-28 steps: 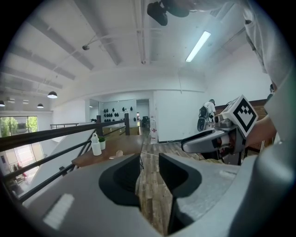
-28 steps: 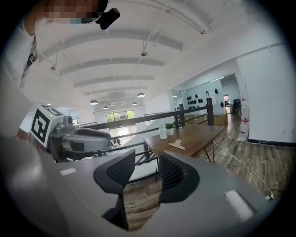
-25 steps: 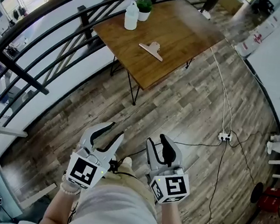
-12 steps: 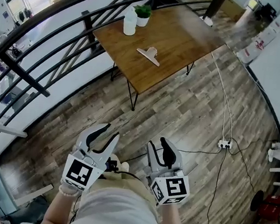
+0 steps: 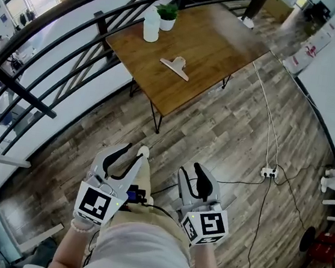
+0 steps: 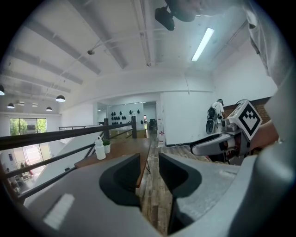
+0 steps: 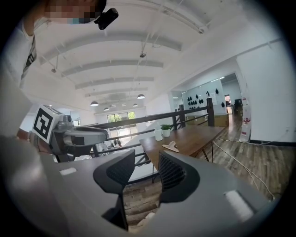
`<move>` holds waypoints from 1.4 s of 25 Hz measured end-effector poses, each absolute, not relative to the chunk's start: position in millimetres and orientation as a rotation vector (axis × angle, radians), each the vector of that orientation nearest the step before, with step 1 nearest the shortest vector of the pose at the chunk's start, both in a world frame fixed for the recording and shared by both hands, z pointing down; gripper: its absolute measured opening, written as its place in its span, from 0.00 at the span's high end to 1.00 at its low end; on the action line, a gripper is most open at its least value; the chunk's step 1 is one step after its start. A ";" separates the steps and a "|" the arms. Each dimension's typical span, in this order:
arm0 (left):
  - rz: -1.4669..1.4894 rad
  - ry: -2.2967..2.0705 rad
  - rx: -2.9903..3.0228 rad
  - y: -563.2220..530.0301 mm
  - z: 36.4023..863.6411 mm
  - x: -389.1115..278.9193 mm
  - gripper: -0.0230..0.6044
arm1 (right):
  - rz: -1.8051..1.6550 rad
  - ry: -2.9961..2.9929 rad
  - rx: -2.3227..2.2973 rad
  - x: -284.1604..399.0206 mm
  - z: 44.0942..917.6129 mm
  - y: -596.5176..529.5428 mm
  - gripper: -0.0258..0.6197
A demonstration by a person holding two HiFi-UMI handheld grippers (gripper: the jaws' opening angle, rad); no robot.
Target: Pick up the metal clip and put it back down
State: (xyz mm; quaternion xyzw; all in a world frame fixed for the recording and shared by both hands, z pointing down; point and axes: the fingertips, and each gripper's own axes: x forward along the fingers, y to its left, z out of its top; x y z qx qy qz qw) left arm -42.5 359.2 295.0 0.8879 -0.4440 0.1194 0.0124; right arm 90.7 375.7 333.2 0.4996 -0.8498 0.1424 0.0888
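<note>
Nearest, both grippers are held low in front of the person's body, above the wood-plank floor (image 5: 216,130). The left gripper (image 5: 131,156) has its jaws only a narrow gap apart, and nothing sits between them. The right gripper (image 5: 190,173) is just beside it, with its jaws parted a little wider and also holding nothing. Further out on the floor, a white cable (image 5: 268,106) runs to a power strip (image 5: 268,172). Beyond that stands the wooden table (image 5: 215,42), well apart from both grippers. The metal clip (image 5: 174,66) lies flat near the middle of the table's near half, untouched. At the table's far edge a white bottle (image 5: 151,25) stands upright with a small potted plant (image 5: 167,14) just beside it, and a dark railing (image 5: 75,46) runs behind the table.
</note>
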 end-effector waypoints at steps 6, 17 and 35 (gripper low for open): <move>0.370 -1.334 2.776 301.7 310.5 -40.4 0.76 | 0.417 -2.516 1.518 89.4 337.6 321.4 0.69; 0.388 -1.222 2.841 164.3 305.6 -43.0 0.76 | 0.470 -2.472 1.591 79.8 336.8 197.9 0.70; 0.377 -1.107 2.819 20.4 319.6 -67.9 0.76 | 0.513 -2.377 1.610 49.4 344.1 61.7 0.70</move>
